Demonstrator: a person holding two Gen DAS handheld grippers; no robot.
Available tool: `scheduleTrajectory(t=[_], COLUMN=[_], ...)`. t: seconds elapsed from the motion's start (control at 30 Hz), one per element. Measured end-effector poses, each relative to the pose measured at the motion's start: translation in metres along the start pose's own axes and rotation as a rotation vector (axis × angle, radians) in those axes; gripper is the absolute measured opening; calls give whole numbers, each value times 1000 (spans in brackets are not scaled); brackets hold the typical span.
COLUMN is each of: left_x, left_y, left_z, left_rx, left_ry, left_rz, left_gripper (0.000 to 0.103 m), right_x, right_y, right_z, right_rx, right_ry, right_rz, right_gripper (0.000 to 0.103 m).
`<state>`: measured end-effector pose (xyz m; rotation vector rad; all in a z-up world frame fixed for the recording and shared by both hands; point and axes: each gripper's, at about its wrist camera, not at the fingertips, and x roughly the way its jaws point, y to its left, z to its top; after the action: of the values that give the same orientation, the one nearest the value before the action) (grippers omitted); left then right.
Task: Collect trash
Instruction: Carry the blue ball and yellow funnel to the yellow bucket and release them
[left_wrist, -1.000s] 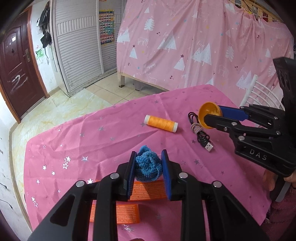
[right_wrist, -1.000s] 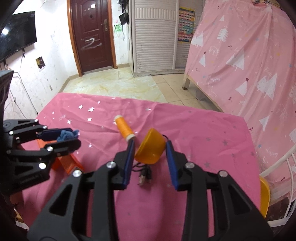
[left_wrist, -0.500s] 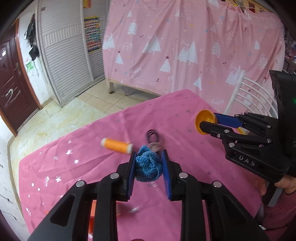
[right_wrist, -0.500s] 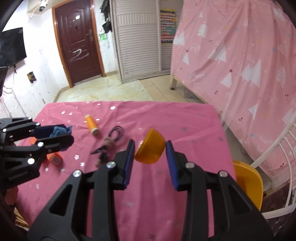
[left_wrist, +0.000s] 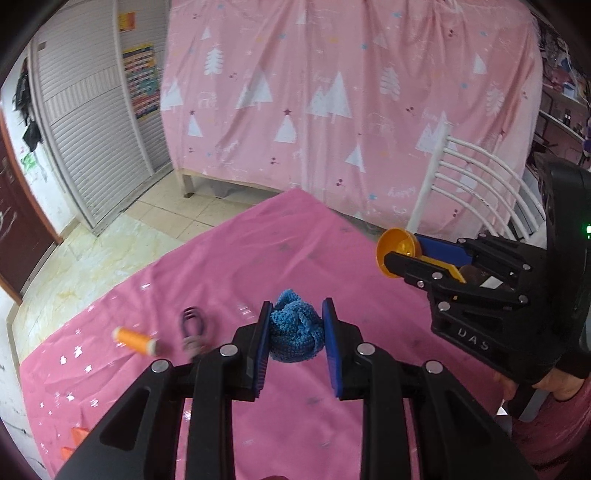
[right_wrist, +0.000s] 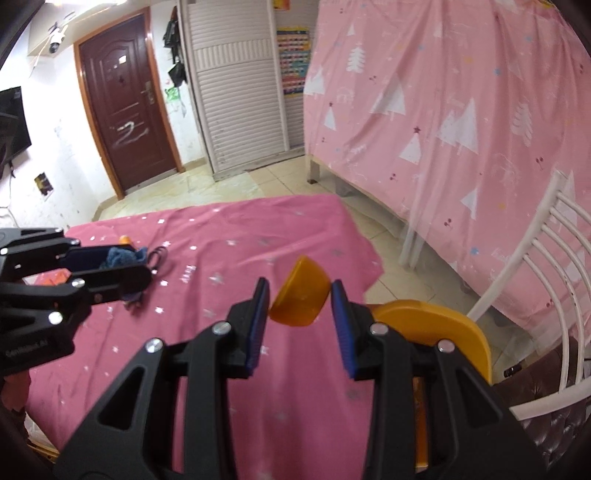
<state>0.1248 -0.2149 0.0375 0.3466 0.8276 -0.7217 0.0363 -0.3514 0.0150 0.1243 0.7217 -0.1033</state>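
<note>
My left gripper is shut on a blue knitted ball and holds it above the pink-clothed table. My right gripper is shut on a small orange cup, held over the table's right edge. The right gripper also shows in the left wrist view with the cup. The left gripper shows in the right wrist view with the blue ball. An orange bin stands beside the table, just beyond the right gripper.
An orange thread spool and a coiled dark cable lie on the table at the left. An orange packet lies behind the left gripper. A white chair and a pink-draped bed stand to the right.
Both grippers have swung to the right with their loads. The spool and cable have slid to the left of view and the orange bin and chair have come into the right wrist view.
</note>
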Motion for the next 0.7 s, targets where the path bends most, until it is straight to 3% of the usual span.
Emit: scheduleTrajectory(t=[0.37,0.7], left_x=[33,60], left_y=[-62,-113], left_z=[30,48], left_rx=[22,4], left_ry=[53,98], left_rz=[-80,-169], left_gripper=[21,21], right_x=[-11,-1], right_y=[-74,-121], right_z=[-20,-51], right_rx=[109,189], right_ry=[-12,47], right_rz=[-55,-68], right_gripper=[32,32])
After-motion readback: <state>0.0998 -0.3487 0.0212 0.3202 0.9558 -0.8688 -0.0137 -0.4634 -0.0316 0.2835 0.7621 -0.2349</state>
